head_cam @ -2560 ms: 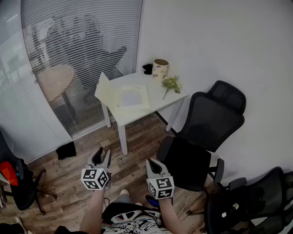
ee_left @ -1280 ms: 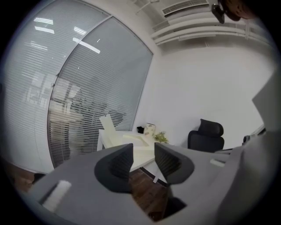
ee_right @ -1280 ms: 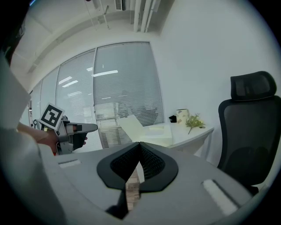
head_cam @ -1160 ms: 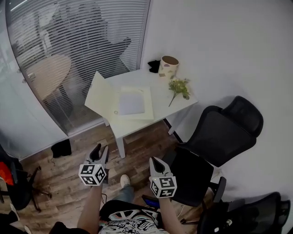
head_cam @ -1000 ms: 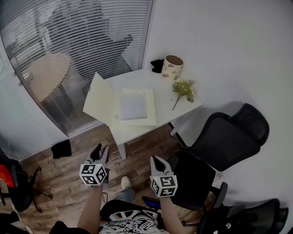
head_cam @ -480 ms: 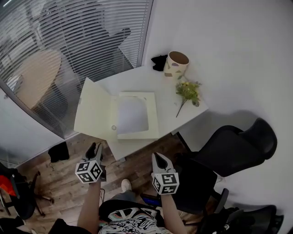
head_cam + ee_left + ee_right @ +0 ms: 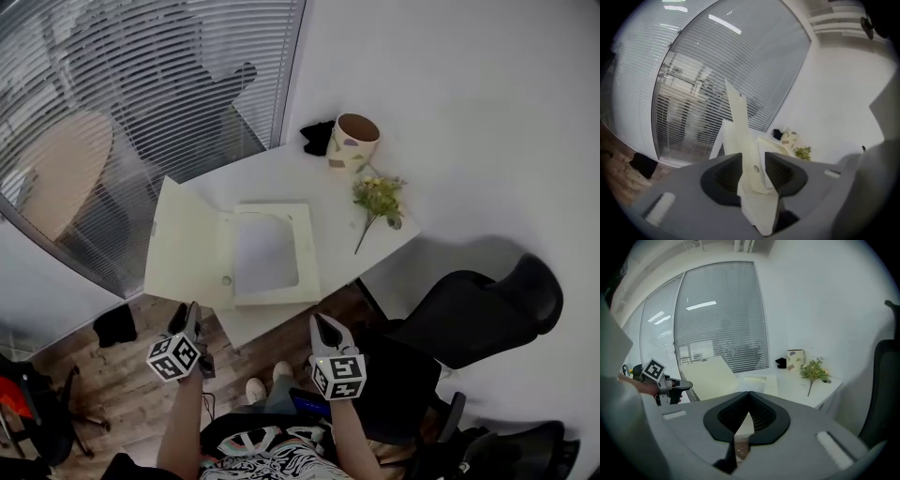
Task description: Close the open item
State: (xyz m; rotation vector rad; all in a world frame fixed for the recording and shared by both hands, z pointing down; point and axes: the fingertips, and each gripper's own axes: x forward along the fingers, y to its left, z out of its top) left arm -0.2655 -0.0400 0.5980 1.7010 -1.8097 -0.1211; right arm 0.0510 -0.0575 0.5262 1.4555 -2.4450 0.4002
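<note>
Both grippers have come up to the table (image 7: pixel 330 192) since the earliest frame, when it stood well off across the floor; the left one has drifted out toward the folder's hanging corner. Head view: cream folder (image 7: pixel 306 255) lies open on the table, base flat, cover (image 7: pixel 183 246) swung out left and overhanging the table edge; cup (image 7: pixel 353 141), black item (image 7: pixel 315 138) and green sprig (image 7: pixel 375 197) sit well apart from it at the far side; office chair (image 7: pixel 469 314) on the right; left gripper (image 7: pixel 187 321) is just below the cover's near corner, right gripper (image 7: pixel 325 326) near the table's front edge. Left gripper view: jaws released, standing apart, cover (image 7: pixel 739 124) lined up edge-on in the gap; whether it is actually in between them or just beyond, cannot tell; no pinch on it. Right gripper view: jaws clenched tip to tip on nothing; folder base ahead; the left gripper (image 7: pixel 688 385) shows at far left just short of the cover (image 7: pixel 710 375), a spacing the left view hides. Step looks like the approach to the cover, closing not begun; next move likely needs the left jaws to get on or under the cover's free edge and swing it right, over the base; the thin cover may flex.
</note>
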